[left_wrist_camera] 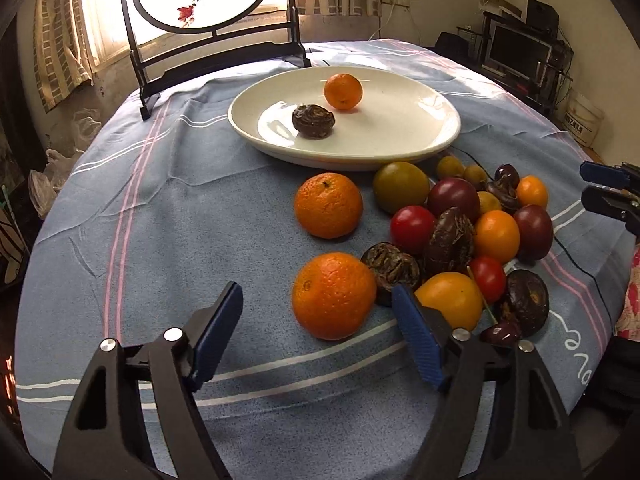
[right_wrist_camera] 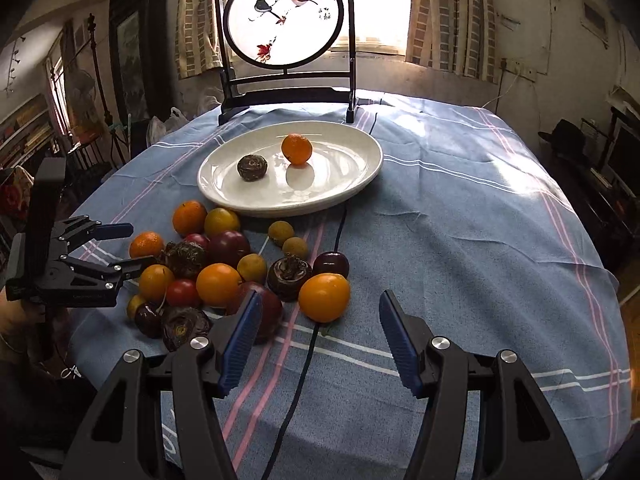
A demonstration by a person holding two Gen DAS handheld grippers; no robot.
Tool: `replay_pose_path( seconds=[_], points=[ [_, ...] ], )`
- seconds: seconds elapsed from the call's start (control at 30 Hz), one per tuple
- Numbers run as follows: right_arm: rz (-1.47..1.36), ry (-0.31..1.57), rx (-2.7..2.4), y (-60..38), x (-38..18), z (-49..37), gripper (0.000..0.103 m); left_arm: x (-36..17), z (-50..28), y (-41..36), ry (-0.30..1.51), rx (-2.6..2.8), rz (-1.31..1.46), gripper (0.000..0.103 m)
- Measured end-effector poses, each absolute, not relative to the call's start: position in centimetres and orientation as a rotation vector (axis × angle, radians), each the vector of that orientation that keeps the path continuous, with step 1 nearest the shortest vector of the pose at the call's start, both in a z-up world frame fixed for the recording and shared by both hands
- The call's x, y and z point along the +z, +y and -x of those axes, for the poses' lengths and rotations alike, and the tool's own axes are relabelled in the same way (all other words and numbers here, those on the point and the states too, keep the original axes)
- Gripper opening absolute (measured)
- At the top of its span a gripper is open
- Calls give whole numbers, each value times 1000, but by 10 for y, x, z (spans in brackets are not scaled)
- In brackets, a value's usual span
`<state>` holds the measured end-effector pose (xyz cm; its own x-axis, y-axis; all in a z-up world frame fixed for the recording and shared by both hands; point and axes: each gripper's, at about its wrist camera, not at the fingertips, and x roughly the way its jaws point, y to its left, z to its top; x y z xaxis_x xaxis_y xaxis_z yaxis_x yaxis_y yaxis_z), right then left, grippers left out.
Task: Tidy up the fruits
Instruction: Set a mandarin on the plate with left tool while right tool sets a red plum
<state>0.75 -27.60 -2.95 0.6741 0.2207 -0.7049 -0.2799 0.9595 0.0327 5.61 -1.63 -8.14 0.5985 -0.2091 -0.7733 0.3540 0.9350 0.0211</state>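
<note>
A: In the left wrist view, the left gripper (left_wrist_camera: 318, 330) gapes wide at bottom centre, a big round orange (left_wrist_camera: 334, 295) between its blue pads, untouched.

B: The right wrist view adds the bird-painted round screen (right_wrist_camera: 283, 20) whole, upper centre. The white oval plate (right_wrist_camera: 360, 176) holds a small tangerine (right_wrist_camera: 296, 149) and a dark brown chestnut (right_wrist_camera: 251, 167); the heap of mixed fruit (right_wrist_camera: 224, 268) lies lower left. The right gripper (right_wrist_camera: 320, 338) is spread wide, empty.

Right gripper (right_wrist_camera: 320, 342) jaws spread wide, empty, above blue striped cloth (right_wrist_camera: 460, 240). White plate (right_wrist_camera: 352, 184) holds a small orange (right_wrist_camera: 296, 149) and a dark brown fruit (right_wrist_camera: 252, 167), apart. Fruit pile (right_wrist_camera: 224, 268) lies nearer; left gripper (right_wrist_camera: 128, 248) beside it, jaws parted
</note>
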Motion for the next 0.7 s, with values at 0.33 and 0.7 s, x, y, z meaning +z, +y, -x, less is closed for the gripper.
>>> replay_pose_path(
  seconds=[0.33,0.7],
  points=[
    [100,832,403,-250,-45,-9,60,-73,-35,-12,857,-380,-119,40],
    [76,884,410,-236,-64,-27,56,-58,-17,-2,813,-349,-126,40]
  ],
)
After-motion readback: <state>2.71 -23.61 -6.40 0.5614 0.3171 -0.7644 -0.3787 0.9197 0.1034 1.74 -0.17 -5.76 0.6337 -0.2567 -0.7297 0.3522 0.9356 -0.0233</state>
